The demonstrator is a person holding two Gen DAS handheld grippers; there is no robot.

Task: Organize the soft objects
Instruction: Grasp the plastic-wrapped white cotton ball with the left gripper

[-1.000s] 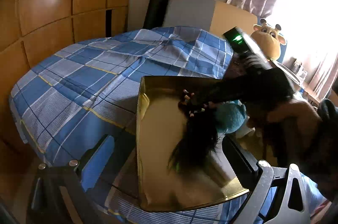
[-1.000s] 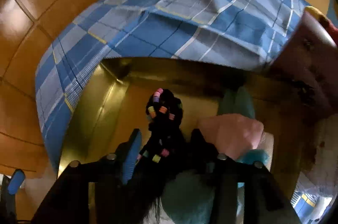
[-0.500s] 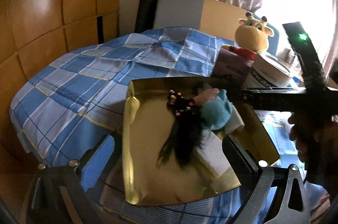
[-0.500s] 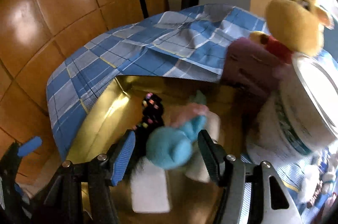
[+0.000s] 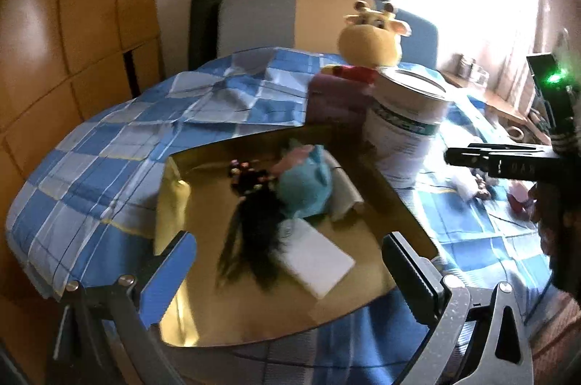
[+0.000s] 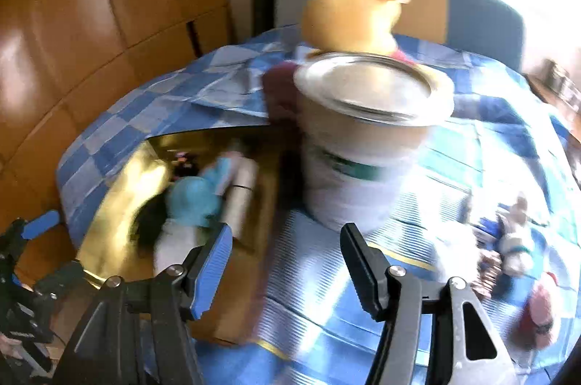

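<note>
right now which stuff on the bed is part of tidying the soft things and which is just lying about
Part of the job:
gold tray
teal plush
black hair piece
yellow plush
small white plush

Lying about:
white tin
purple box
checked bedspread

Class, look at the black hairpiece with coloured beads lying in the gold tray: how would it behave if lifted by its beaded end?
The hairpiece would probably hang limp, since its strands lie loosely splayed across the gold tray. It looks light. Loose strands might drag against the blue plush toy beside it.
</note>
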